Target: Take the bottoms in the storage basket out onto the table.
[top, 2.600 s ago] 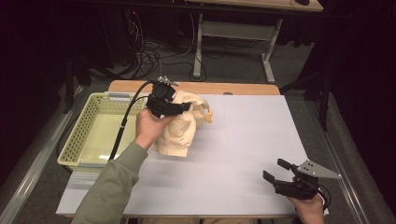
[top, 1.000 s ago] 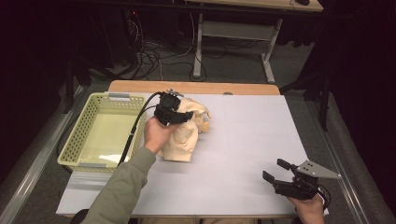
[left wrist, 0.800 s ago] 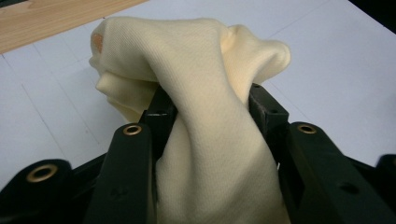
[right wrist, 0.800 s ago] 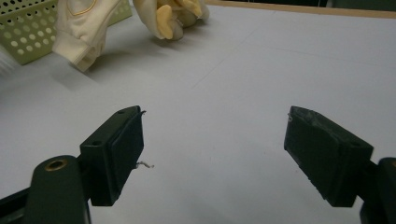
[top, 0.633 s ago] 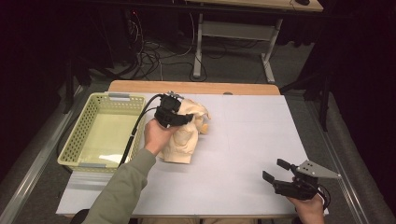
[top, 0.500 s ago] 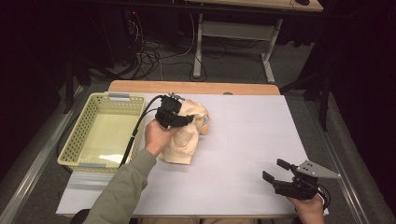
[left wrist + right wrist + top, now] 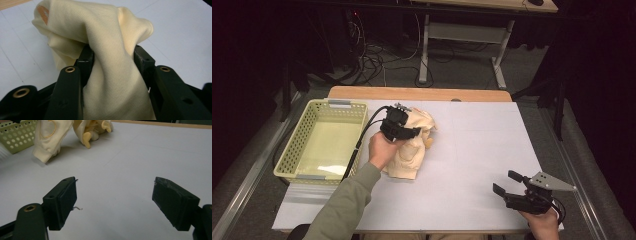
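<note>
Left gripper (image 7: 408,131) clamped on a bunched fold of the cream baby garment (image 7: 414,150), jaws pressing the cloth from both sides, near the table's (image 7: 472,150) far left, just beside the green basket (image 7: 297,145). Right gripper (image 7: 507,184) low over the near right corner, jaws wide, nothing between.

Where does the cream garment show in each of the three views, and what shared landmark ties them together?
High view: cream garment left of centre on the white table top, beside the green basket, under the left gripper.
Left gripper view: garment bunched between the jaws, centre frame.
Right gripper view: garment top left, beyond the open right gripper.
Shared landmark: the white table top.
</note>
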Motion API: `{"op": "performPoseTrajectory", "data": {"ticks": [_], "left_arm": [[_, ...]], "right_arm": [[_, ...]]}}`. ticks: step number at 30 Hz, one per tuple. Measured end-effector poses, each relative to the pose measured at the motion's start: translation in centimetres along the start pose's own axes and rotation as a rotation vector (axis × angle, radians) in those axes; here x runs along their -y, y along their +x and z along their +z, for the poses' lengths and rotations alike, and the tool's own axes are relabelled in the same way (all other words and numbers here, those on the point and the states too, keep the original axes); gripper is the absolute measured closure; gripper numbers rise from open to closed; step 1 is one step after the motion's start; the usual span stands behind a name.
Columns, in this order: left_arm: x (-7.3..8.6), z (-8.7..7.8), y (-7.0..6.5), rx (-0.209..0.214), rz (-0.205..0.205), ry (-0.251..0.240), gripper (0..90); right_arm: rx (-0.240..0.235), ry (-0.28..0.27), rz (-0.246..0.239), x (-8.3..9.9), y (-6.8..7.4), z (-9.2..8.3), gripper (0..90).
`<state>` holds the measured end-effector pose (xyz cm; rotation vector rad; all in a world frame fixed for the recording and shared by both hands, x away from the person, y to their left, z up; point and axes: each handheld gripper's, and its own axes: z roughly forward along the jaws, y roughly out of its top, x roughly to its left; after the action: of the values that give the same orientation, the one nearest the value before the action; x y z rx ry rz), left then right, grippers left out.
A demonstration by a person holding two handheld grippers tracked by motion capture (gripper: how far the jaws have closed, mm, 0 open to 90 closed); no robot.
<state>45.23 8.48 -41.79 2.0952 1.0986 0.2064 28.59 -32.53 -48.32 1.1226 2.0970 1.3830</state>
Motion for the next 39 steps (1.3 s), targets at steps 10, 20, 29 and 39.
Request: {"op": "performPoseTrajectory", "data": {"ticks": [10, 20, 29, 39], "left_arm": [[0.5, 0.5, 0.0, 0.011, -0.003, 0.008, 57.4], [0.8, 1.7, -0.6, 0.009, 0.015, 0.045, 57.4], [1.2, 2.9, -0.7, 0.025, 0.009, 0.079, 57.4], [1.8, 4.1, -0.7, 0.036, -0.008, 0.099, 57.0]], "right_arm": [[-0.001, 0.001, -0.001, 0.0, 0.0, 0.0, 20.2], [-0.002, 0.002, -0.002, 0.0, 0.0, 0.0, 20.3], [-0.005, 0.003, -0.002, 0.0, 0.0, 0.0, 20.2], [-0.007, 0.005, -0.001, 0.0, 0.0, 0.0, 20.2]]}}
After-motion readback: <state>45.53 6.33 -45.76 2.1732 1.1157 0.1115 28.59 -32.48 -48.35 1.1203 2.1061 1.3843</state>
